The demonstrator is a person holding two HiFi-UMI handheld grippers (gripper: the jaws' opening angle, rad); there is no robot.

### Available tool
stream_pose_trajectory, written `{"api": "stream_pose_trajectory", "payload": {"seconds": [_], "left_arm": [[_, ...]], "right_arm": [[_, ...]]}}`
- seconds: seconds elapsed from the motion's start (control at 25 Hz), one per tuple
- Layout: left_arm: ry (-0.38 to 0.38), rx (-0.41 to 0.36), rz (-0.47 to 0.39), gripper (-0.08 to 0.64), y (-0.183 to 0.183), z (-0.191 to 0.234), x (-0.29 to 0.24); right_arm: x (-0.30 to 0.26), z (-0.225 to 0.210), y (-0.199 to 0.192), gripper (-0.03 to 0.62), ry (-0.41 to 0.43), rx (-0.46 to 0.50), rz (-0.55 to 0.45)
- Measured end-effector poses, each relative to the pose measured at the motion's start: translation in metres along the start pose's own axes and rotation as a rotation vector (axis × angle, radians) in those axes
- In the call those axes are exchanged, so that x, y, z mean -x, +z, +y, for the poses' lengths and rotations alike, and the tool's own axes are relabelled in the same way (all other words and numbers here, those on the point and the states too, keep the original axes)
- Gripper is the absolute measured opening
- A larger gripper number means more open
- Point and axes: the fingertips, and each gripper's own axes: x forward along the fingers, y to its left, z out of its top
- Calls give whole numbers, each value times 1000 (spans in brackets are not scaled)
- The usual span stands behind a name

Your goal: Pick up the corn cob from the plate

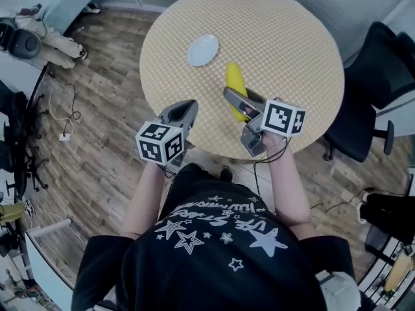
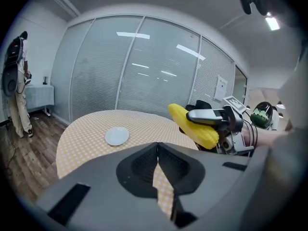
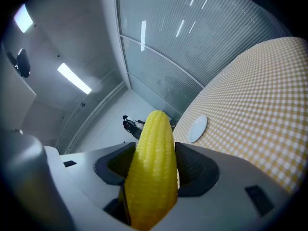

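Note:
A yellow corn cob (image 1: 236, 89) is clamped in my right gripper (image 1: 239, 102), lifted above the round checked table (image 1: 285, 37). In the right gripper view the corn cob (image 3: 153, 170) fills the gap between the jaws, tip pointing away. The small white plate (image 1: 203, 50) lies bare on the table, to the left and farther off; it also shows as the plate (image 2: 117, 136) and the plate (image 3: 197, 128). My left gripper (image 1: 183, 112) hovers at the table's near edge, jaws closed together with nothing between them. The left gripper view catches the corn cob (image 2: 191, 125) held by the right gripper.
A black office chair (image 1: 373, 89) stands right of the table. Cables and a power strip (image 1: 65, 137) lie on the wooden floor at the left. Glass partition walls (image 2: 144, 76) stand behind the table.

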Motion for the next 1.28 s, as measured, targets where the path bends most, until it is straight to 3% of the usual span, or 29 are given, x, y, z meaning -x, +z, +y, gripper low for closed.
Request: {"api": "stream_pose_trajectory", "payload": {"seconds": [0.36,0.64,1.28], "left_arm": [[-2,23,-61,8,-7,-8,41],[-23,13,-71,8,-23,-20,87],[-65,-25,-108,8,-57,-45,180]], "right_arm": [[3,37,-30,265,34,43,18],[8,71,-70,265,-4,62,34],[50,129,-144,265,-61,76,-29]]}}
